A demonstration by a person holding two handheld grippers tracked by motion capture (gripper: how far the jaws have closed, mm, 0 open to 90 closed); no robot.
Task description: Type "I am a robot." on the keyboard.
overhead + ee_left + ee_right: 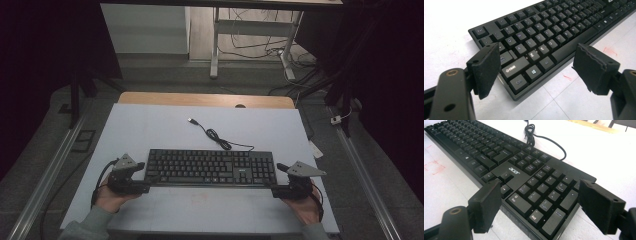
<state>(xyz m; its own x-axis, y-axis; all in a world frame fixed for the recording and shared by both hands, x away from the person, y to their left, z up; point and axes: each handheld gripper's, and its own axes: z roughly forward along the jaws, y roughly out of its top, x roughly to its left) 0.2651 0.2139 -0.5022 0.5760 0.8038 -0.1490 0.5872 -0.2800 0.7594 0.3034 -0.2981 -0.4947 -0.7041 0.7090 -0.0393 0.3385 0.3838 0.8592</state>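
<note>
Left gripper [142, 176], jaws spread, straddles the keyboard's [210, 167] near-left corner. Keyboard lies centred on the white table [150, 125]; its coiled cable [216, 135] trails behind. Right gripper [277, 179], spread, straddles the numpad corner, contact apparently none.

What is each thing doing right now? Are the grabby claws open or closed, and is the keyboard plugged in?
keyboard: lying flat on the white table top, keys up, not lifted.
keyboard cable: loose on the table, partly coiled.
USB plug: unplugged, lying bare.
left gripper: open, jaws astride the keyboard's Ctrl corner.
right gripper: open, jaws astride the number-pad corner.
</note>
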